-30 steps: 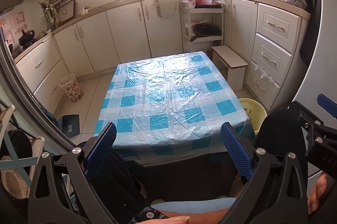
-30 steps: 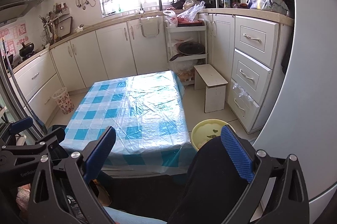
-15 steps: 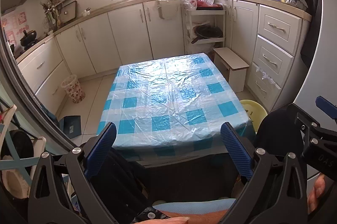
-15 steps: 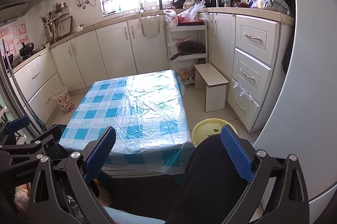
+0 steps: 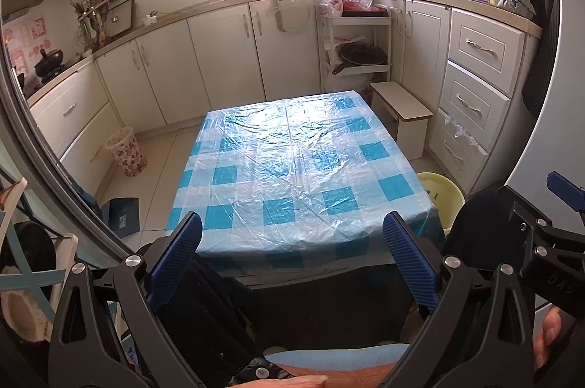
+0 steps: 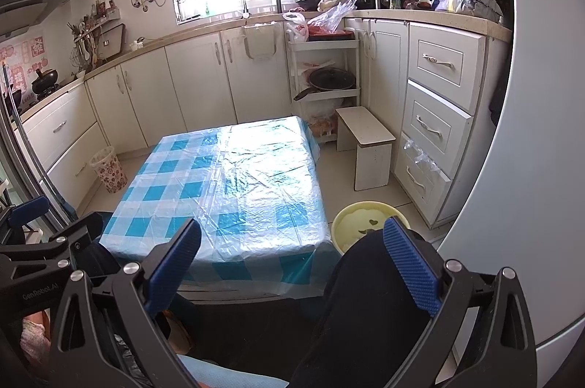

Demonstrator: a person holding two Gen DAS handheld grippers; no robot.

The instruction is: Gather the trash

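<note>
A low table (image 5: 292, 150) under a blue-and-white checked plastic cloth fills the middle of both views, its top bare, with no trash on it. My left gripper (image 5: 292, 223) hovers open over the table's near edge, nothing between its blue pads. My right gripper (image 6: 292, 231) is open too, held over the table's (image 6: 234, 176) near right corner and empty. A floral waste basket (image 5: 126, 156) stands on the floor left of the table, also seen in the right wrist view (image 6: 108, 168).
A yellow plastic stool (image 6: 365, 223) sits by the table's near right corner. A white wooden stool (image 6: 367, 143) stands before the drawers. Cabinets line the left, back and right walls. A blue dustpan (image 5: 122, 214) lies on the floor. The person's dark-clothed legs (image 5: 219, 315) are below.
The left wrist view has drifted slightly, with a little more of the window showing. Both grippers stay open and nothing on the table or floor has moved.
</note>
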